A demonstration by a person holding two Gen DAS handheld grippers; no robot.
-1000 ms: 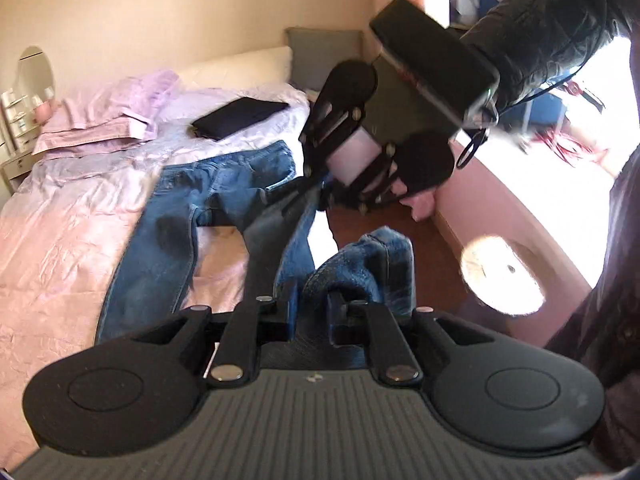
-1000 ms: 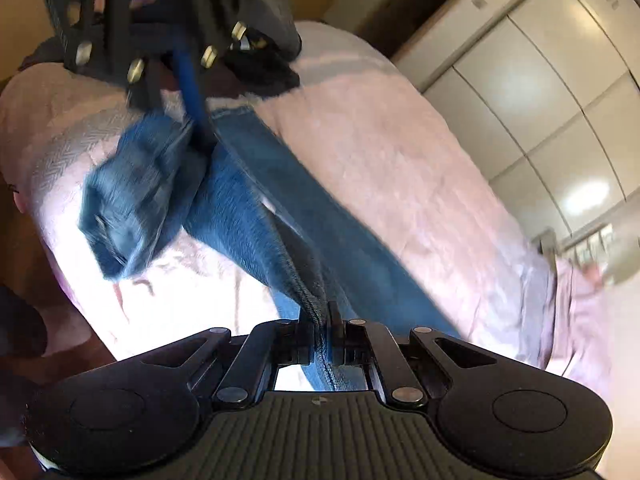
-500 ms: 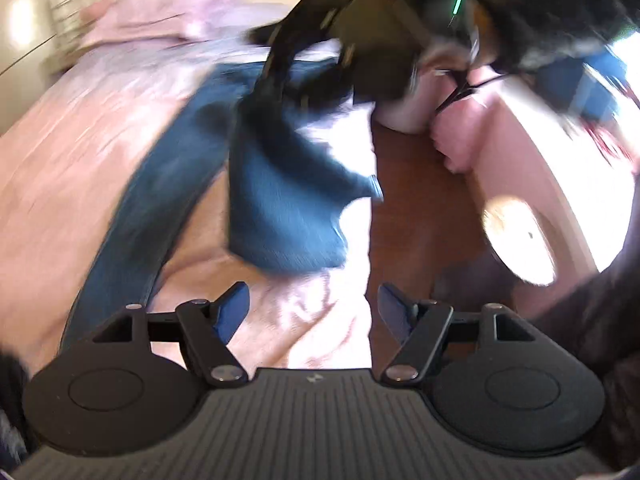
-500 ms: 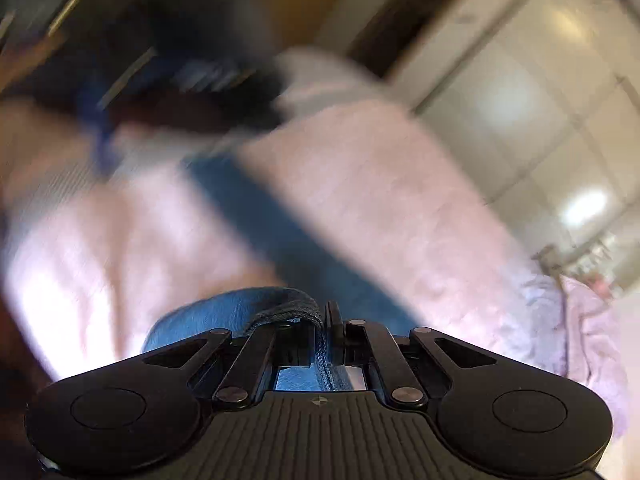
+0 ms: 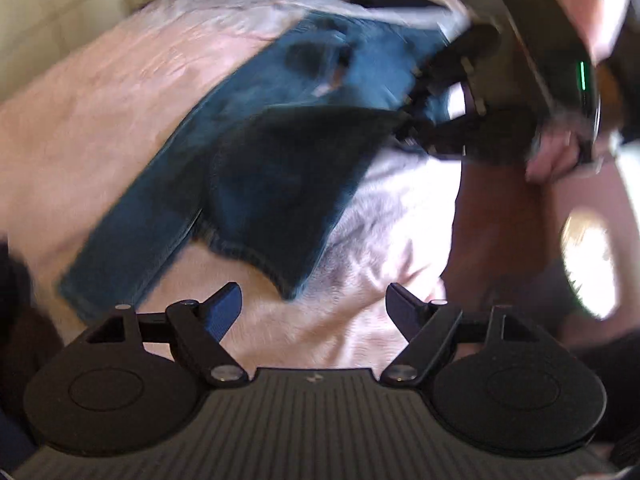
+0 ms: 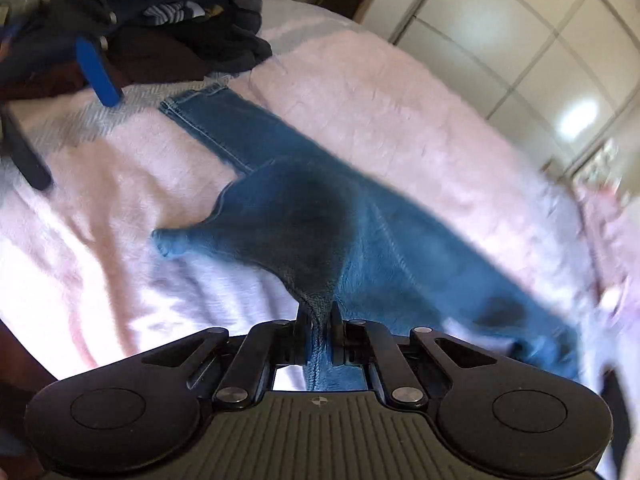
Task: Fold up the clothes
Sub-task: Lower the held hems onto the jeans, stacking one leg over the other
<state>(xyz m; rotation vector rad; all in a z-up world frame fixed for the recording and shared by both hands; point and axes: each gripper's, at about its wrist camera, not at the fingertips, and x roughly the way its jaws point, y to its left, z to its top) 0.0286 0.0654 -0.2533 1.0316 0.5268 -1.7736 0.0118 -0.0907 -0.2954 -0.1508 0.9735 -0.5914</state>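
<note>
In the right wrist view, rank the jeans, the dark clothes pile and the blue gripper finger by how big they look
1. Jeans, largest, though close to the camera.
2. Clothes pile, cut off by the frame edge and farther away.
3. Blue finger, smallest.

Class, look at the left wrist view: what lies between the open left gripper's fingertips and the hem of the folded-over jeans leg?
Only bare pink bedspread separates the left gripper from the jeans; the left wrist view shows this.

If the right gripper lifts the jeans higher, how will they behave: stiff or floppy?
Probably floppy: the jeans already sag from the right gripper. Likely heavyish, as thick denim. The leg lying on the bedspread would probably drag.
</note>
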